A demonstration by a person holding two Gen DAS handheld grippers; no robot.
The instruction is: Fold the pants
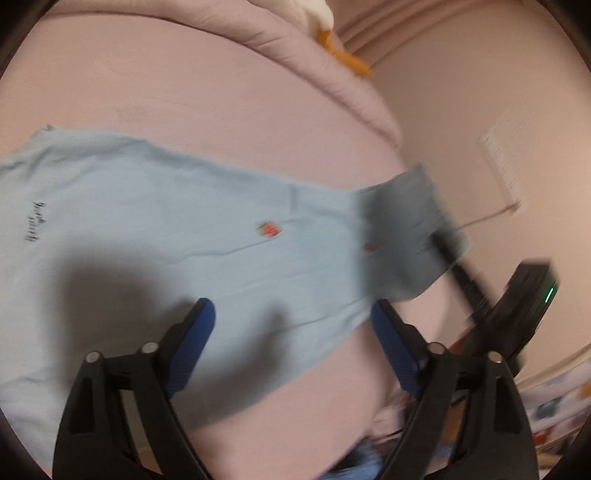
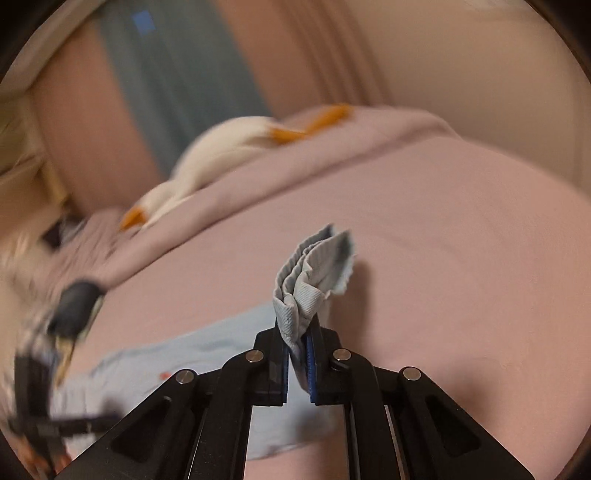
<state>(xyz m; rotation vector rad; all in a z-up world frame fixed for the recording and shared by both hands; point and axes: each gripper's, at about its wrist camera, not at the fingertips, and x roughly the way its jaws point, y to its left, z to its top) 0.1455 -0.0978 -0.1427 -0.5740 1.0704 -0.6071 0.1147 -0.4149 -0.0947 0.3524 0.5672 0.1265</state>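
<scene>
Light blue pants (image 1: 166,221) with small red strawberry prints lie spread on the pink bed sheet (image 1: 207,99). My left gripper (image 1: 291,328) is open above the pants' lower edge, holding nothing. My right gripper (image 2: 297,343) is shut on a bunched ribbed end of the pants (image 2: 314,273), which sticks up between the fingers; the rest of the pants (image 2: 184,354) trails down to the left. The right gripper also shows blurred in the left wrist view (image 1: 454,266), lifting that end (image 1: 406,229).
A pink duvet (image 1: 295,48) with a white and orange plush toy (image 1: 332,33) lies along the bed's far side. The bed edge is near the right gripper (image 1: 406,369). The plush (image 2: 229,147) and curtains (image 2: 177,66) show in the right wrist view.
</scene>
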